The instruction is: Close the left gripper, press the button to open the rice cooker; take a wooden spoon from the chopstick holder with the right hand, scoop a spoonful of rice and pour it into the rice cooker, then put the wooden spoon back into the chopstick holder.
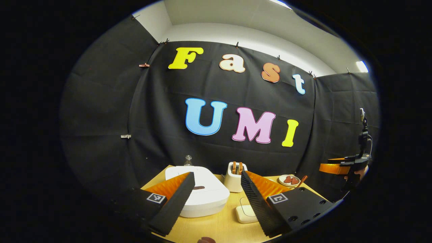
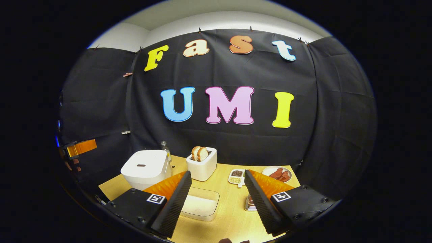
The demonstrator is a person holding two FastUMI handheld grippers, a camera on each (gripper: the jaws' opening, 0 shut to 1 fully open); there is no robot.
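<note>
Rice cooker — white, lid down, standing at the near-left part of the worktop; taken here as the landmark for all other items. Its dark button mark shows on the lid top, so the opening press looks not yet made. Toaster, white with two bread slices, stands just right of the cooker and slightly behind. Clear tray of rice lies in front of the cooker and to its right, close enough for a short scoop-and-pour — a sensible layout, by my reading. Small divided dish of grains and a plate of red pieces sit well right of the cooker, toward the back. A small ribbed stand, partly hidden by a finger, sits right of the rice tray; whether it is the chopstick holder cannot be told. Left tongs — fingers wide apart, holding nothing, poised above and in front of the cooker lid, not touching it; they would need to come together before pressing. Right tongs — also wide apart and empty, hovering over the rice tray, well clear of the cooker.
</note>
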